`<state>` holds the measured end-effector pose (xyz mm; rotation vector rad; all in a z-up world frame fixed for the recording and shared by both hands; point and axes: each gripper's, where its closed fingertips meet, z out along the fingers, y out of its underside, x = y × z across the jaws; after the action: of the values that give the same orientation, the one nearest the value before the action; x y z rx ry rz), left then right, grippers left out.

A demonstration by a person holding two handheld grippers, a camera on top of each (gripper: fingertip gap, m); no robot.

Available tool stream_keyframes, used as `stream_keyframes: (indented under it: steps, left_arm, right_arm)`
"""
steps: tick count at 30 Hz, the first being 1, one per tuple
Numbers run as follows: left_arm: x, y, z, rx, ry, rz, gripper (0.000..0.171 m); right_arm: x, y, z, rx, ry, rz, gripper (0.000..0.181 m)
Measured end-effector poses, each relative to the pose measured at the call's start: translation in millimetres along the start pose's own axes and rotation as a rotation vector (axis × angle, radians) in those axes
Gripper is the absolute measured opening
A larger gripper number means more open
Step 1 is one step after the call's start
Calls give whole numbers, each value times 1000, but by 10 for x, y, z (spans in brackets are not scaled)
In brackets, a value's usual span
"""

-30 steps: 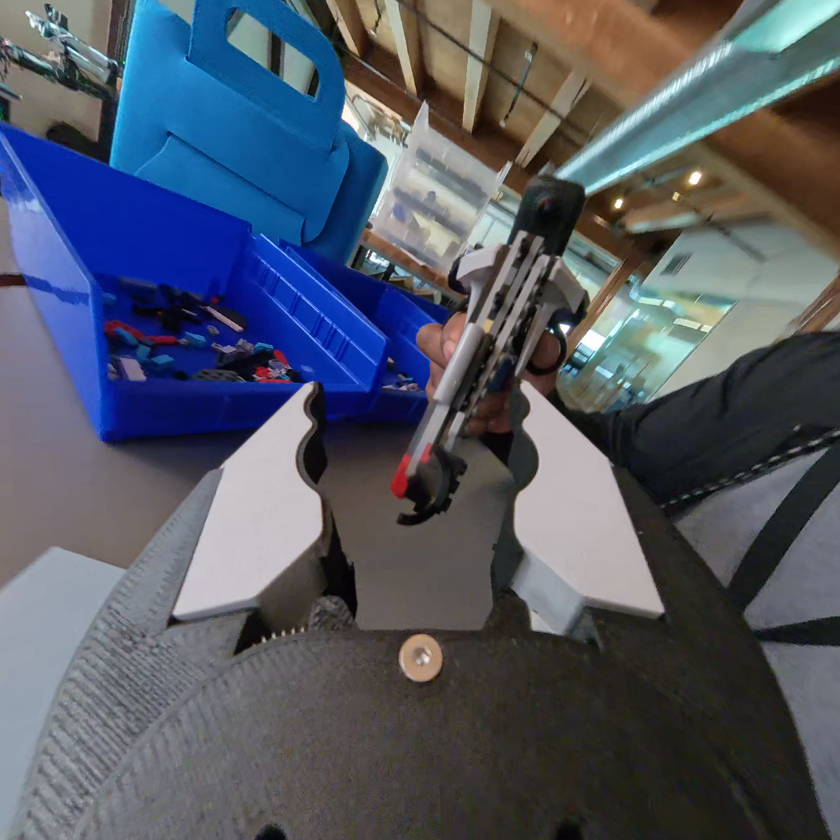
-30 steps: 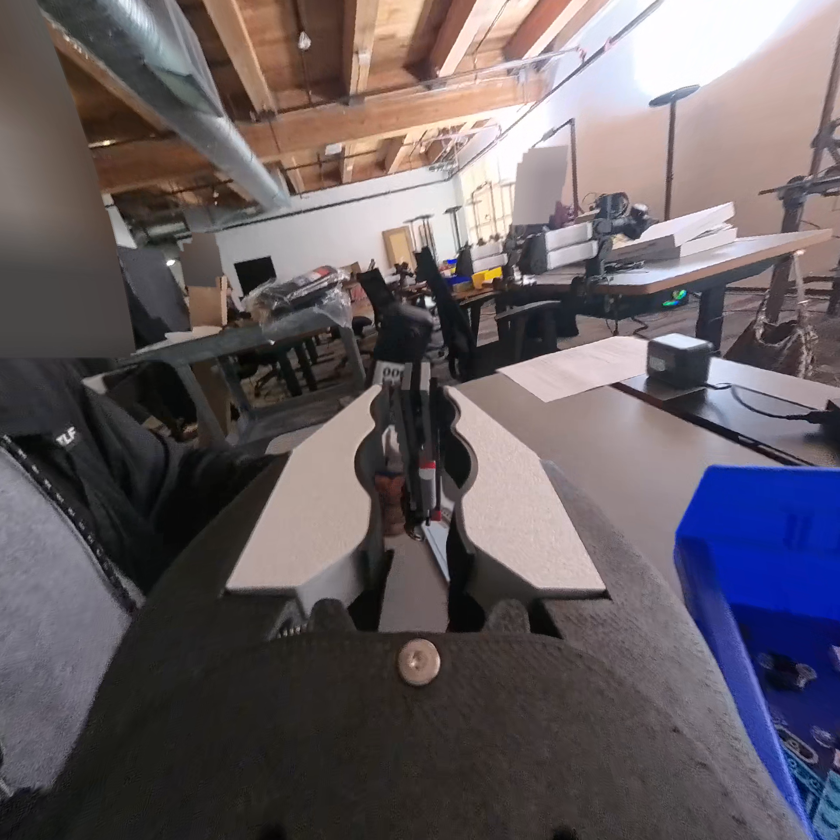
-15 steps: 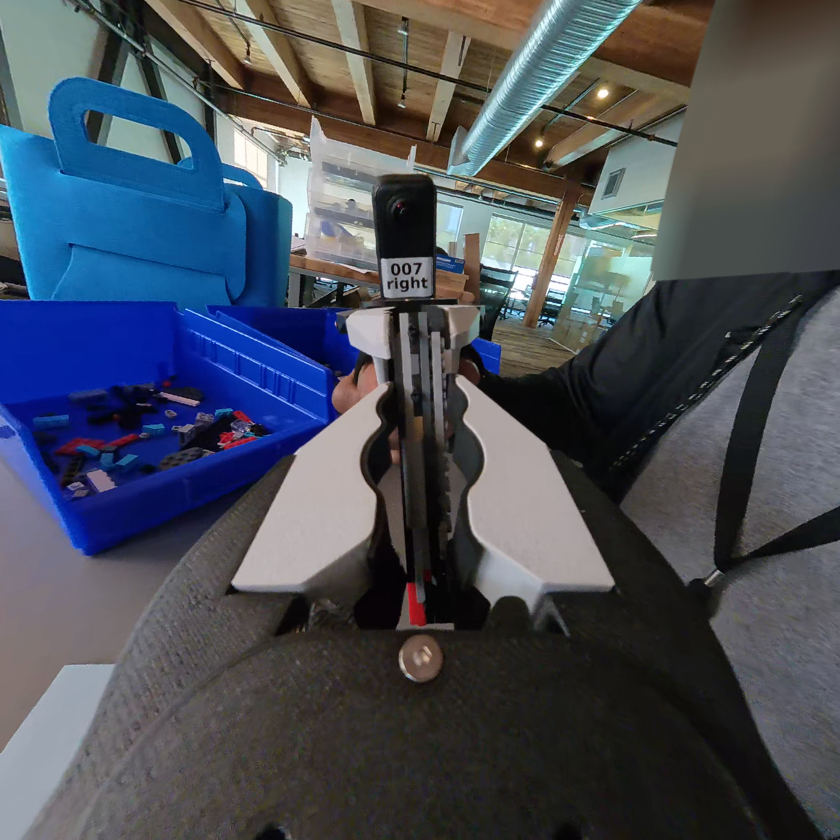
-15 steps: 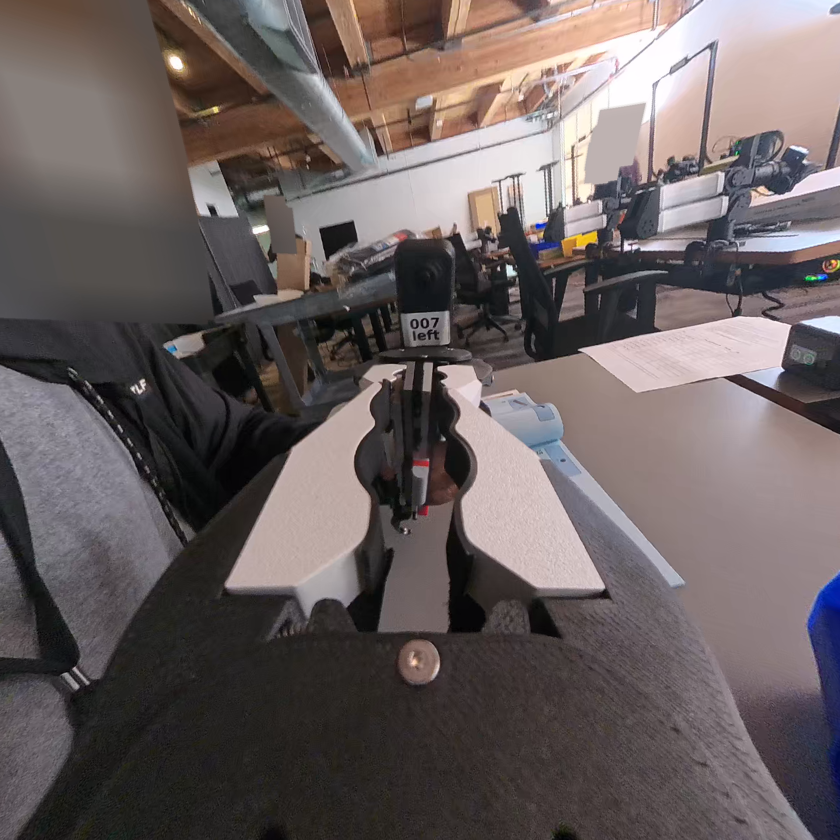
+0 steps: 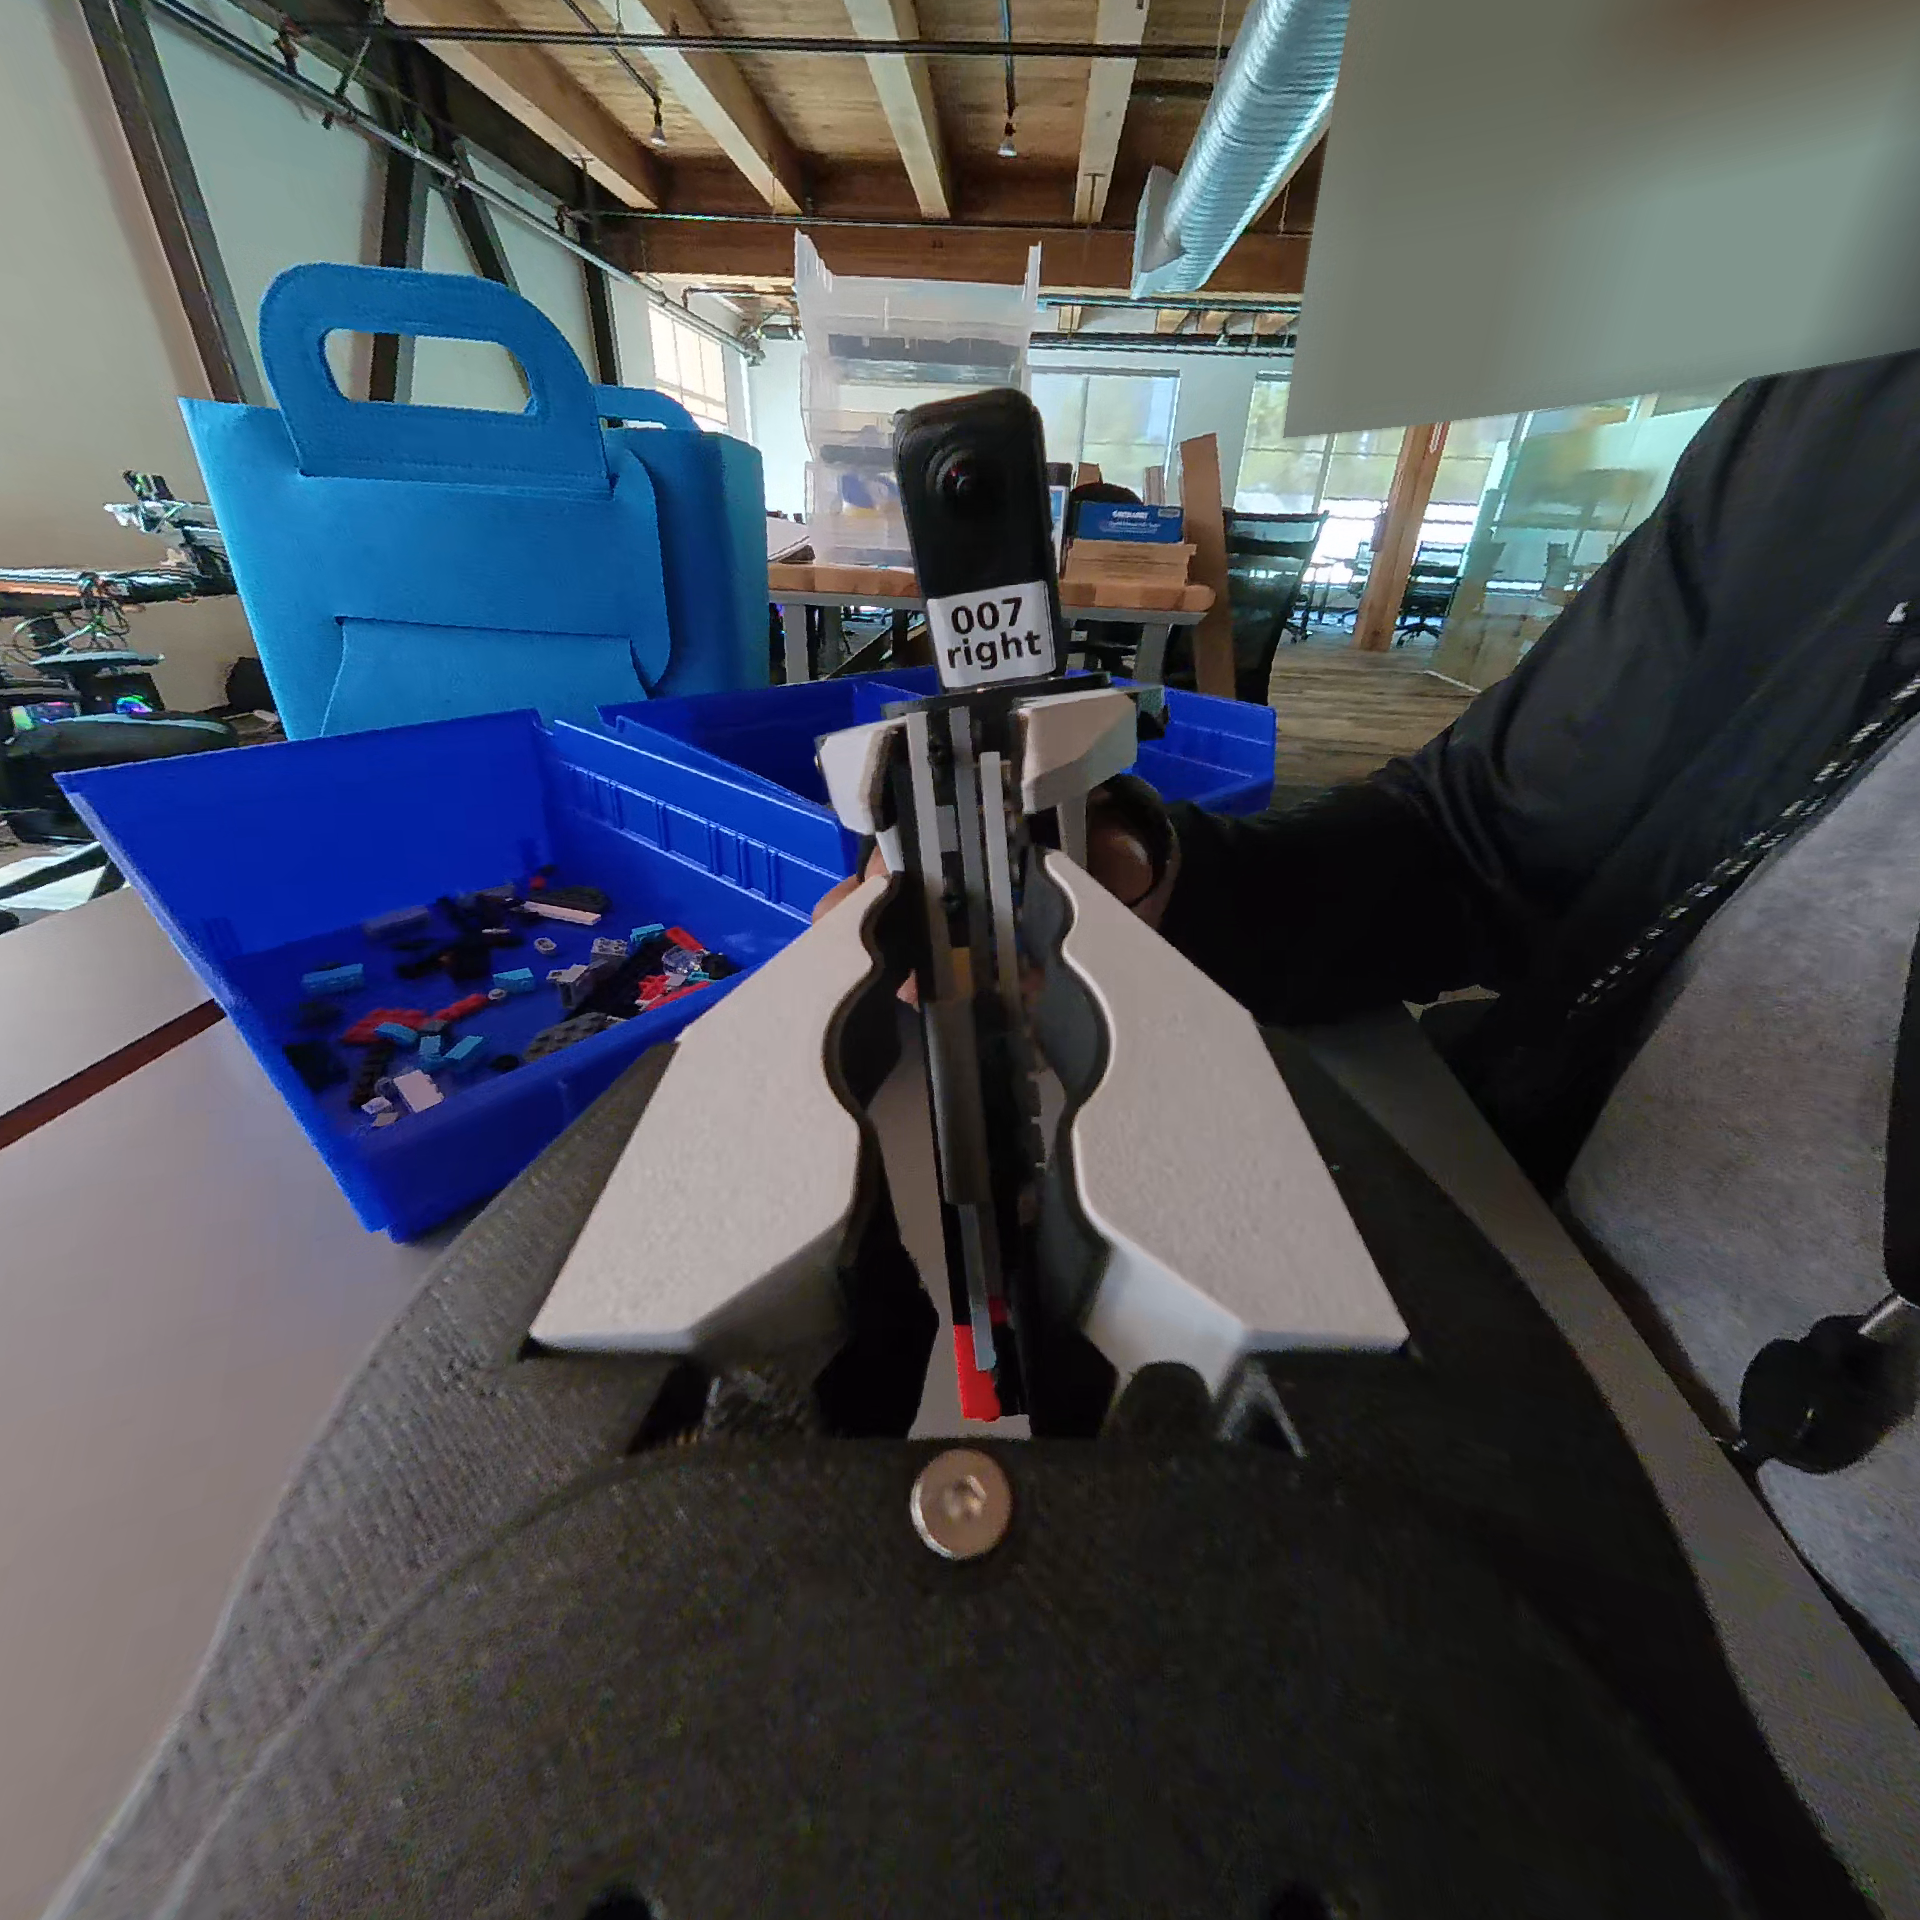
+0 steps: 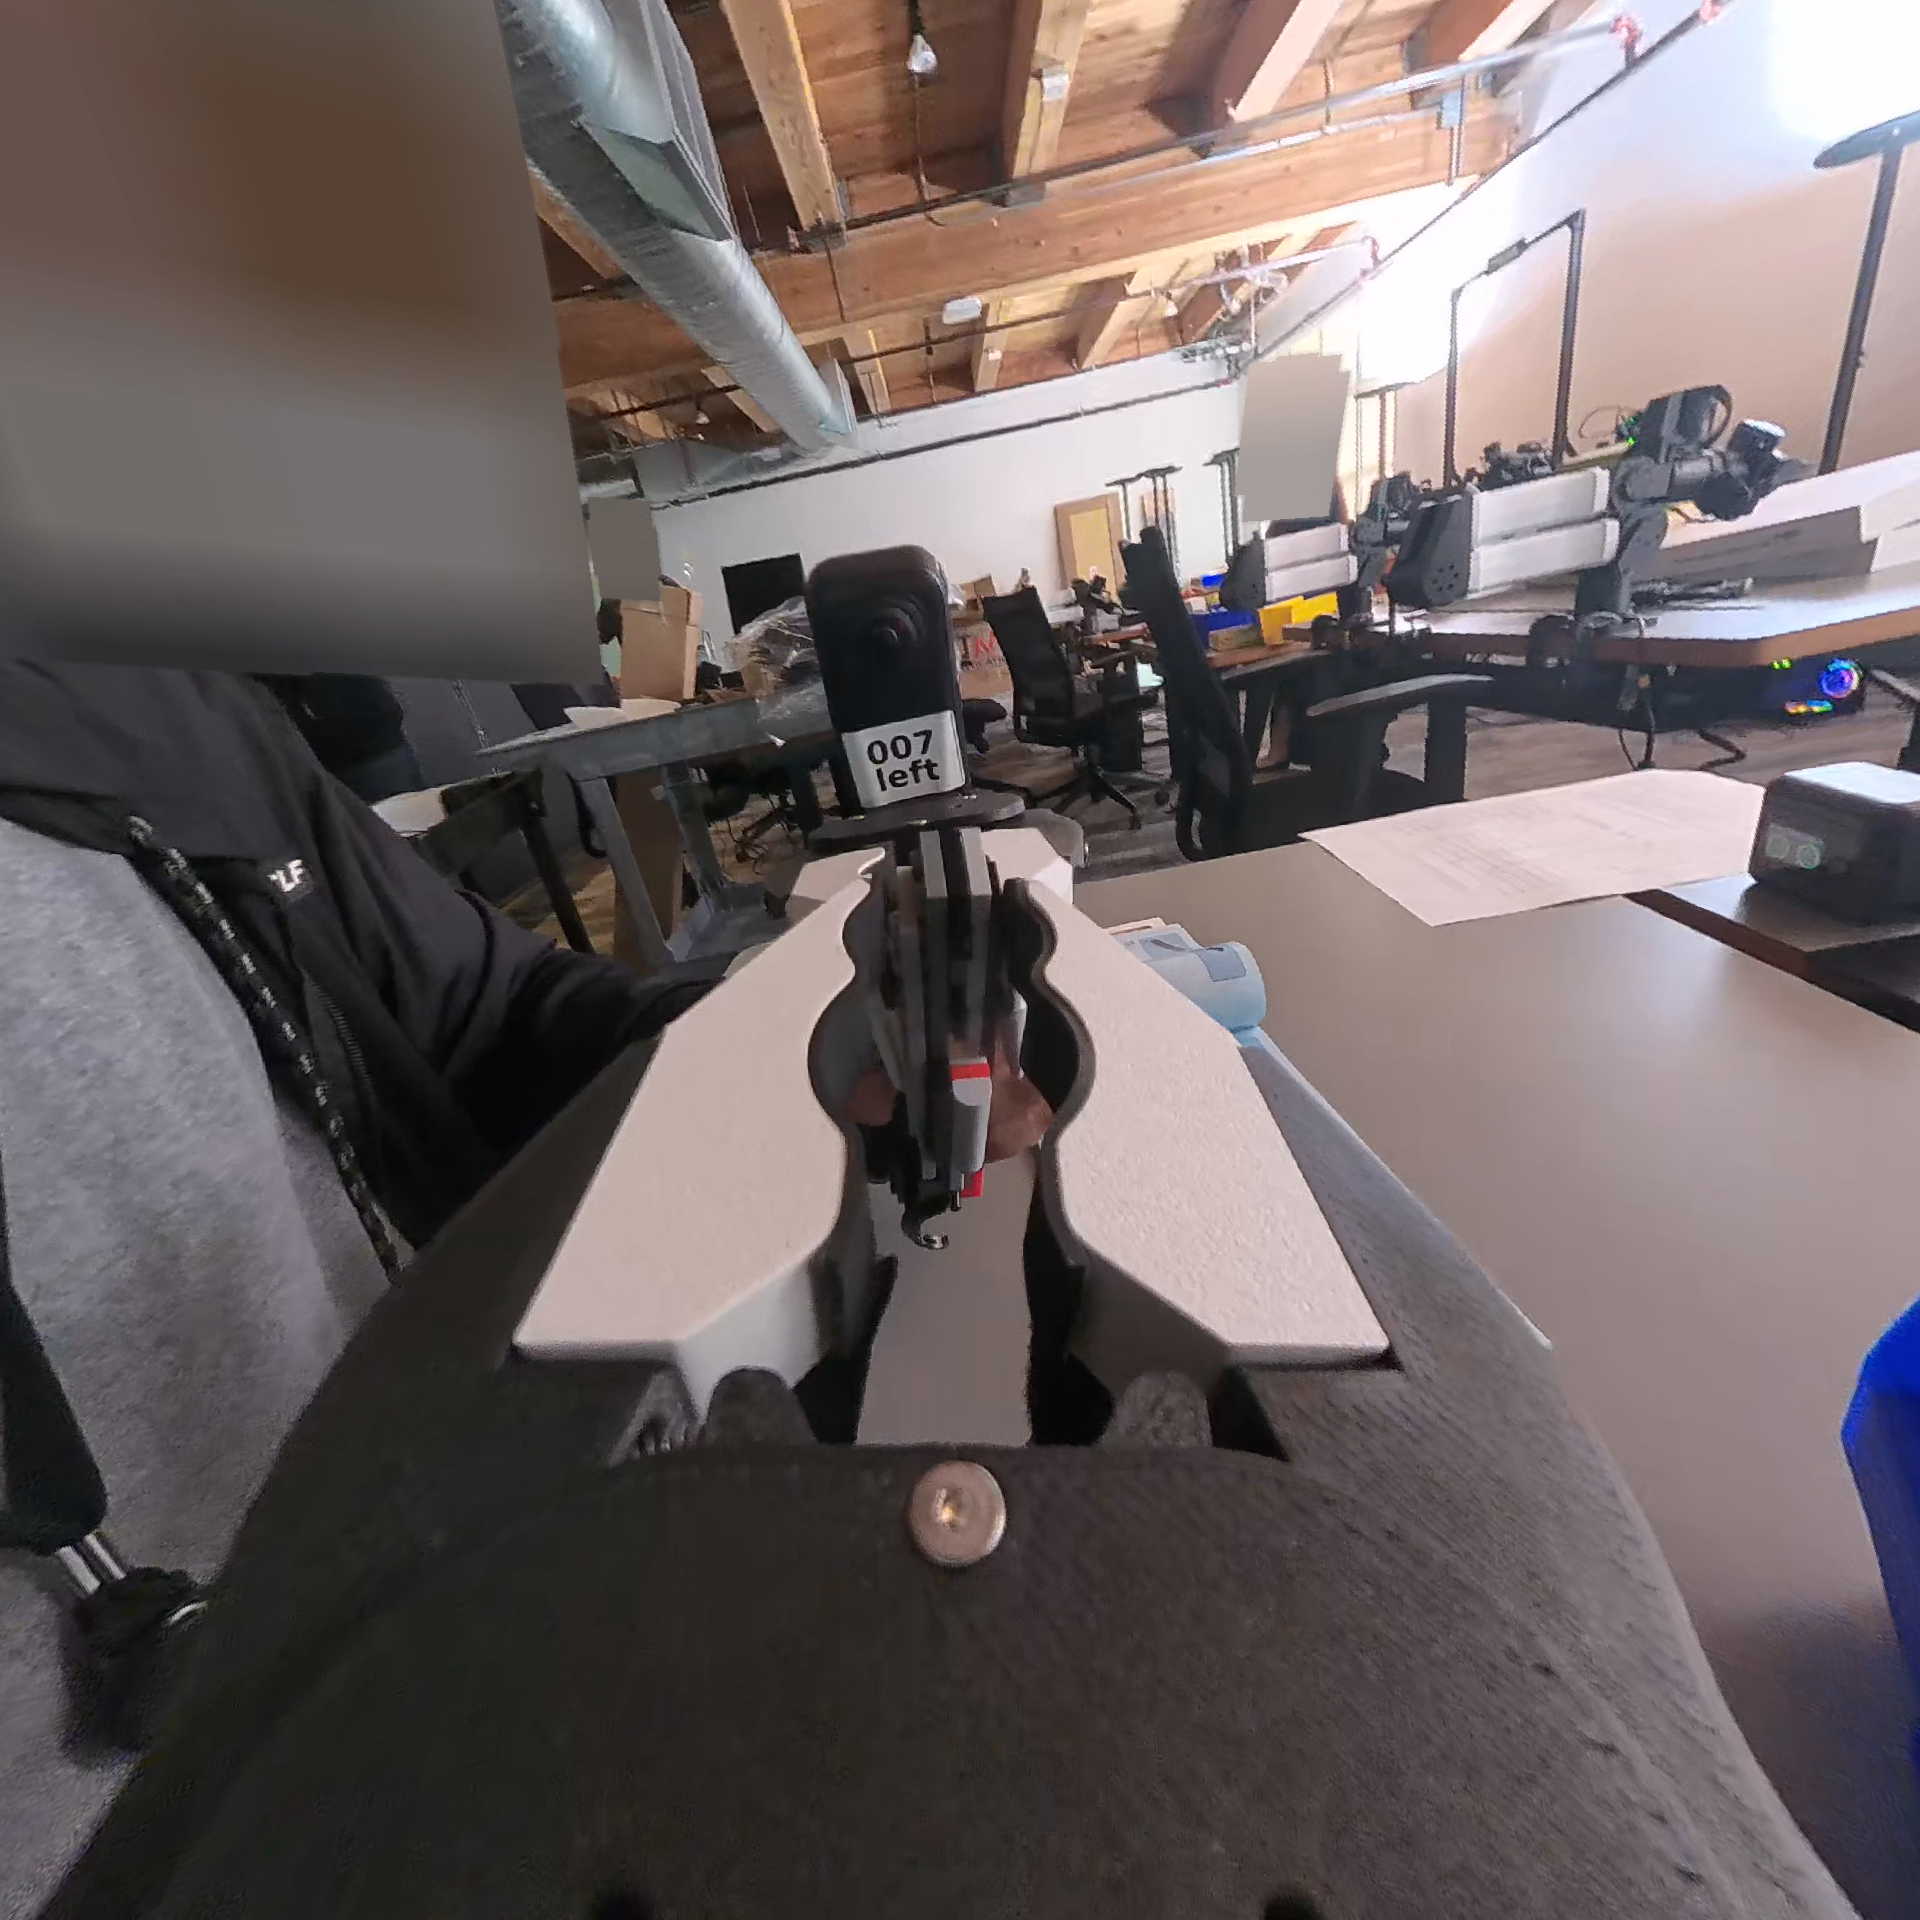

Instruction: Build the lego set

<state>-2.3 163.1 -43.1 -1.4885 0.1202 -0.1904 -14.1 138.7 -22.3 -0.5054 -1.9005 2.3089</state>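
Beyond the blue bin (image 5: pixel 260 831), your left gripper (image 5: pixel 961 1049) has narrowed around the lego assembly (image 5: pixel 971 1174) your right gripper (image 6: pixel 940 1049) grips: handover looks begun; whether the left truly clamps, I cannot tell.

Each camera sits just behind its own claw, looking forward along the two fingers, low over the tabletop (image 5: pixel 156 1195). The two views face each other nose to nose: the left wrist view meets the right claw (image 5: pixel 961 997) at 12 o'clock, very near, and the right wrist view meets the left claw (image 6: pixel 940 997) likewise. Both share the slim lego assembly (image 5: pixel 977 1247) (image 6: pixel 940 1122) between them.
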Motion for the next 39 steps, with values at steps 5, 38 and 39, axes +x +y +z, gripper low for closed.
stream_keyframes:
  steps: [5,38,39]
  left_arm:
    - [8,22,18,-10,-12,16,20]
    - [-63,24,-15,-39,-66,57,20]
    - [-60,15,-20,-38,-69,67,20]
  right_arm:
    - [-8,20,-22,16,-21,-11,25]
    - [91,79,-145,51,-17,16,30]
    - [82,84,-144,50,-21,10,29]
